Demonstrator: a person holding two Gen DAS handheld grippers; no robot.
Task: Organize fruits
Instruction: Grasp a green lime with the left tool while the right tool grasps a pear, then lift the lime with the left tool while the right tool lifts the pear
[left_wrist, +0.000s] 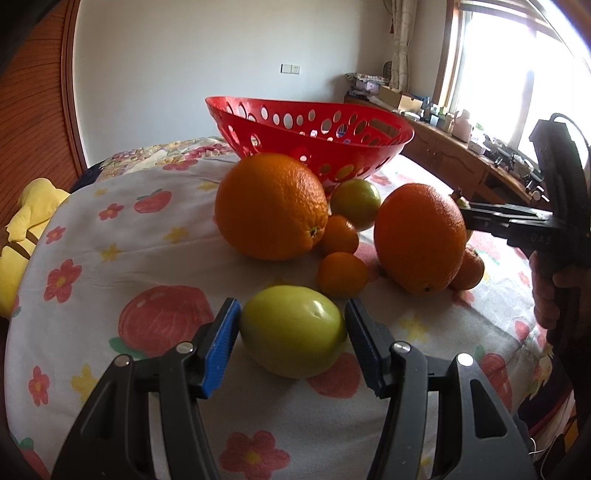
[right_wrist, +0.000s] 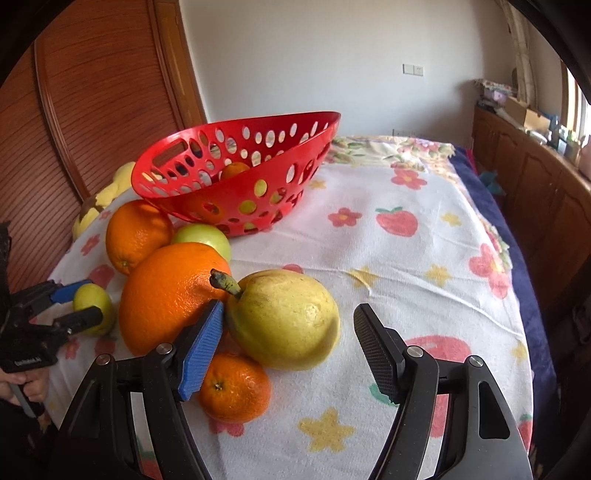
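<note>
My work surface is a white cloth printed with red flowers, apples and yellow stars (right_wrist: 388, 251). Off its edge I see a yellow plush toy (left_wrist: 26, 229) and a reddish wooden slatted panel (right_wrist: 99, 103). A white wall socket plate (left_wrist: 290, 68) sits on the pale wall; a cluttered wooden cabinet (left_wrist: 454, 155) runs under the bright window (left_wrist: 517, 74).

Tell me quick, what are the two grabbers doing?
Left gripper: around the small green fruit, grip cannot be told.
Right gripper: open around the yellow pear, right pad clear of it.
</note>
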